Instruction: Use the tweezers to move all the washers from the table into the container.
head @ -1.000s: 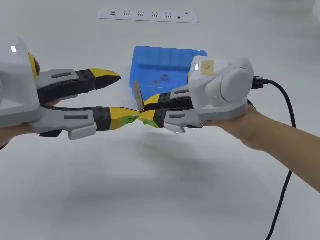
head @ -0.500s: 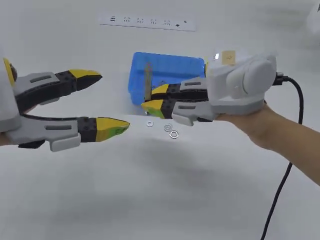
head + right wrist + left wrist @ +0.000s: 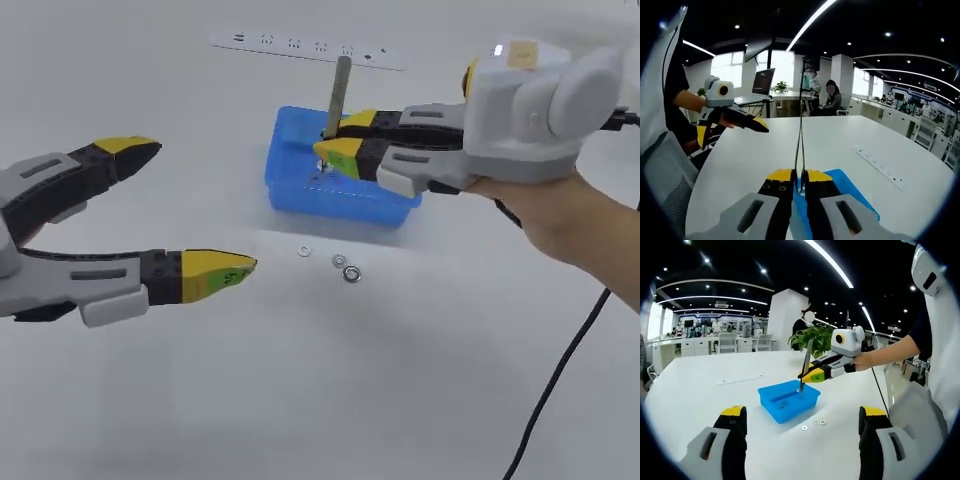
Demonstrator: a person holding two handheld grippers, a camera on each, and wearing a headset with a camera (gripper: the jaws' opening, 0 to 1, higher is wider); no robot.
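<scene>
"On the table (image 3: 300,380), just in front of the container (image 3: 330,205), we count three washers (image 3: 339,262) lying close together, yes?"

"Yes, three. The left gripper view shows a small mark inside the container that may be one more, but we cannot tell."

"What has changed in the last second?"

"A second ago the right gripper (image 3: 338,140) was low and its tip met the lower jaw of the left gripper (image 3: 200,207). Now the two are well apart. The right one has gone up over the container, and the tweezers (image 3: 340,95) stand upright with their tips pointing down between the blue walls."

"What do we read from this?"

"We think the tweezers are at the place of release, or only being made ready. Whether the tips carry a washer is too small to see. With three washers outside, the task is not finished."

"And the jaws?"

"The right jaws are pressed together on the middle of the tweezers. The left jaws stand wide apart with nothing between them."

"Where do the washers lie against the tweezers?"

"On the near side of the container's front wall, apart from the tips. We judge the tips must come back over this wall and go down."
</scene>
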